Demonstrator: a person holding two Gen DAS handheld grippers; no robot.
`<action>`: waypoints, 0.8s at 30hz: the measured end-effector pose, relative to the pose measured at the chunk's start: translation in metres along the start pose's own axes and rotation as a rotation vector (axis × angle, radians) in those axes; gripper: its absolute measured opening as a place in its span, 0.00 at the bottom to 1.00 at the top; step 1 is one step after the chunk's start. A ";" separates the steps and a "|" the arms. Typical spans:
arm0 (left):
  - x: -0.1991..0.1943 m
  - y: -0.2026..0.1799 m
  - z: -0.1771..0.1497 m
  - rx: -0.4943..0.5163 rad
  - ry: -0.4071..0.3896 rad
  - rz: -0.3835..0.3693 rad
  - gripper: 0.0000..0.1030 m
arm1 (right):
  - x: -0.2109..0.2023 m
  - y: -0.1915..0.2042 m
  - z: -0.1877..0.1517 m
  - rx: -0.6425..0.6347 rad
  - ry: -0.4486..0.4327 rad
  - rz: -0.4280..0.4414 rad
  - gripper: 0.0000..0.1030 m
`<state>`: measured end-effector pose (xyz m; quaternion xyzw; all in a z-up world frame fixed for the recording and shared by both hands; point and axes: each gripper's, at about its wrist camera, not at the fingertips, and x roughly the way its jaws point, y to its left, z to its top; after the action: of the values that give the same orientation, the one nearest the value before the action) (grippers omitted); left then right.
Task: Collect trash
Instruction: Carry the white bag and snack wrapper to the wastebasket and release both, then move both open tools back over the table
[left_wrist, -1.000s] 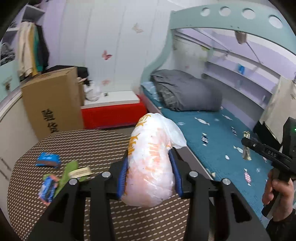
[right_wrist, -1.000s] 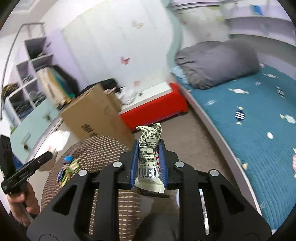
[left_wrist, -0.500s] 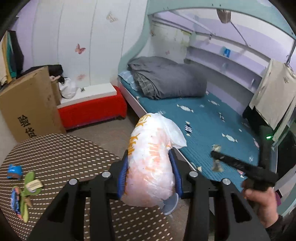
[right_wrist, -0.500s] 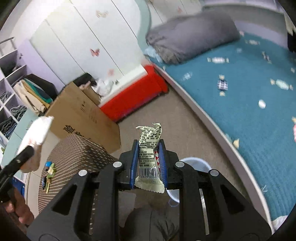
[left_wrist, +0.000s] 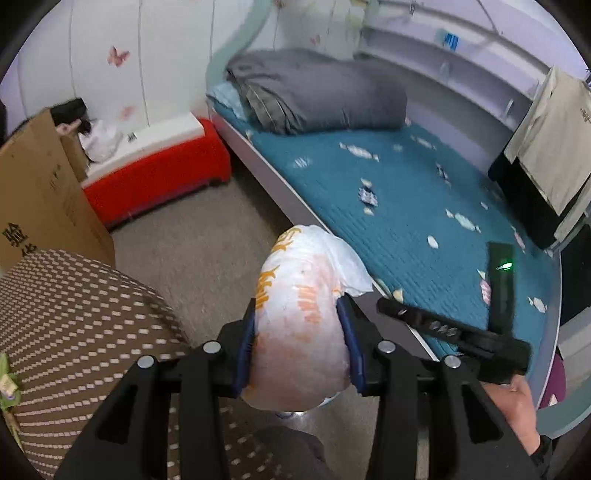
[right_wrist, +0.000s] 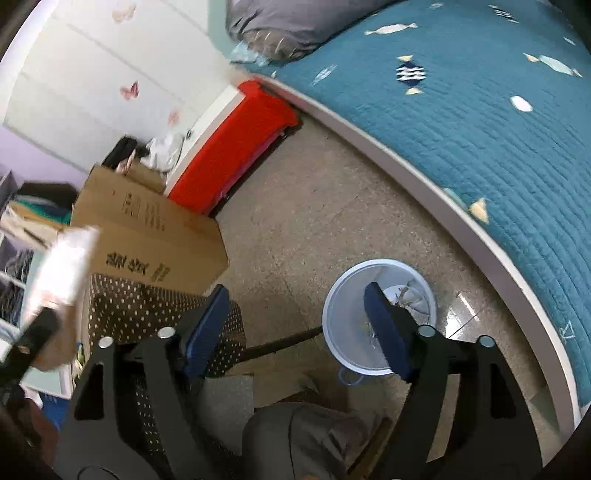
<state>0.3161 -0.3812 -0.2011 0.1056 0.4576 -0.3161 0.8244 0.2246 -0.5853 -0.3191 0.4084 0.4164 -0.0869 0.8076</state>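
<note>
Hovering over the bin (right_wrist: 334, 325), right gripper (right_wrist: 295, 325) just opened, empty.

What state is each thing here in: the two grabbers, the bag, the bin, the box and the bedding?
Left gripper: shut on the bag.
Bag: crumpled white and orange plastic, clamped between the pads.
Right gripper: open, nothing between its jaws, which have just been opening.
Bin: upright on the floor, no lid, some trash inside.
Box: closed, standing by the table.
Duvet: folded at the head of the bed.
</note>
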 end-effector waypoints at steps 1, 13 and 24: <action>0.007 -0.003 0.000 0.005 0.014 -0.005 0.39 | -0.006 -0.004 0.002 0.009 -0.013 -0.003 0.75; 0.065 -0.036 0.007 0.069 0.122 -0.028 0.86 | -0.058 -0.031 0.009 0.057 -0.124 -0.025 0.80; 0.029 -0.013 0.002 0.018 0.075 -0.003 0.89 | -0.068 -0.004 -0.006 0.018 -0.137 -0.017 0.92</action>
<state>0.3199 -0.4047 -0.2223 0.1240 0.4854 -0.3174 0.8051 0.1759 -0.5970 -0.2730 0.4050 0.3629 -0.1253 0.8298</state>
